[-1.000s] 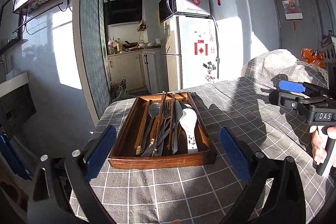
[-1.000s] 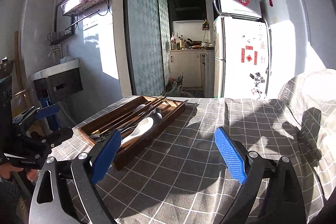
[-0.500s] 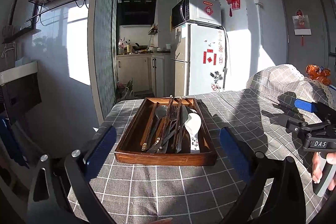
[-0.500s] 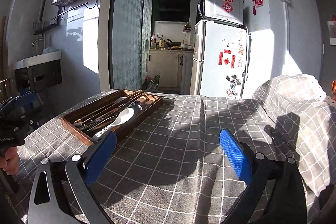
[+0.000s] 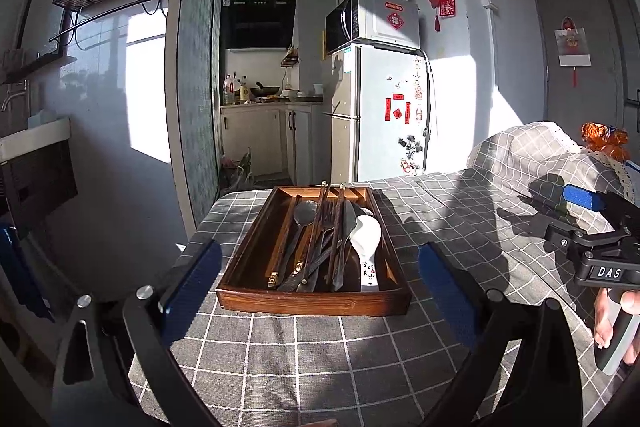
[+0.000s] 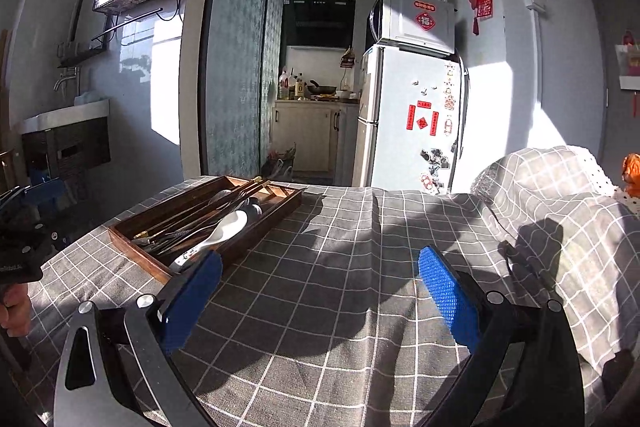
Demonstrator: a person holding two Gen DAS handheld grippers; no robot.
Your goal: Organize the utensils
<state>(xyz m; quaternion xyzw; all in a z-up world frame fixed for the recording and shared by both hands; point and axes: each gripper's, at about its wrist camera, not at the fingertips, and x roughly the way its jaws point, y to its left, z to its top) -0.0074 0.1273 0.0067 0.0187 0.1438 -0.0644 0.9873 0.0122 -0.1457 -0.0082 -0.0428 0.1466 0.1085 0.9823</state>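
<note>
A dark wooden tray (image 5: 314,299) sits on the grey checked tablecloth. It holds a jumbled pile: a white ceramic spoon (image 5: 366,241), a metal spoon (image 5: 304,213), dark chopsticks (image 5: 320,223) and other dark cutlery. My left gripper (image 5: 316,275) is open and empty, held just in front of the tray's near wall. My right gripper (image 6: 320,287) is open and empty, over bare cloth to the right of the tray (image 6: 136,247). The white spoon (image 6: 224,229) also shows in the right wrist view. The right gripper appears at the right edge of the left wrist view (image 5: 580,203).
The tablecloth (image 6: 340,267) covers the table, whose far edge lies just behind the tray. A cloth-draped hump (image 5: 532,155) rises at the right. Beyond the table stand a fridge (image 5: 380,115), a sliding door (image 5: 196,99) and a kitchen counter.
Both grippers have tilted upward and pulled back a little, so the tray sits lower in both views. Both stay open and empty. The tray and utensils have not moved.
</note>
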